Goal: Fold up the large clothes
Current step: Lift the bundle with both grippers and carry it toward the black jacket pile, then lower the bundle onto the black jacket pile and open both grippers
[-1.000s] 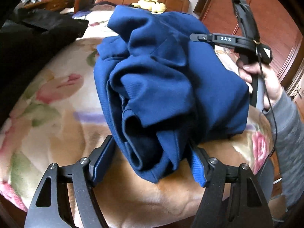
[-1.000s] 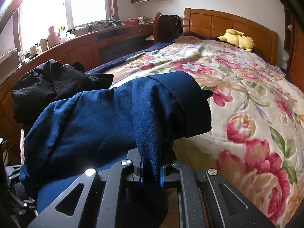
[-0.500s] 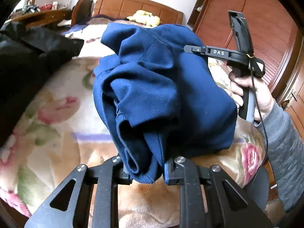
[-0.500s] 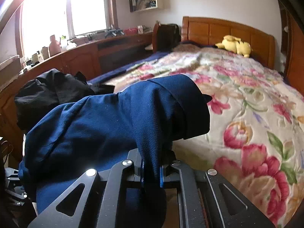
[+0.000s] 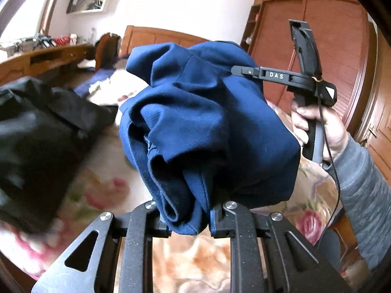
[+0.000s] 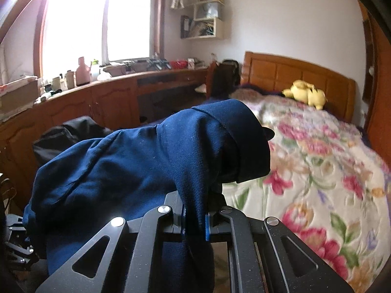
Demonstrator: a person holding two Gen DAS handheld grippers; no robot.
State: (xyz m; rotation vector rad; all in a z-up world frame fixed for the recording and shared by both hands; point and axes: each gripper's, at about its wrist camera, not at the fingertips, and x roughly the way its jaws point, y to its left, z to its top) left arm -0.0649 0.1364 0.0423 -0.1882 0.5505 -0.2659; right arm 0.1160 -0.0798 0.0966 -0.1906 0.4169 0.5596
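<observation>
Wall shelves (image 6: pixel 207 17) at upper centre of the right view hold blurred clutter — contents unreadable. The blue garment (image 5: pixel 207 127) hangs bunched mid-frame above the floral bedspread (image 6: pixel 317 166). The left gripper (image 5: pixel 189 222), having just closed, pinches its lower fold; the right gripper (image 6: pixel 195 222) is clamped on another fold. The right gripper's bar reads "DAS".

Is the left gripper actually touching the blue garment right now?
Touching. The left wrist view shows the left gripper with its jaws closed on a bunched fold of the blue garment, fabric pinched between both pads.
</observation>
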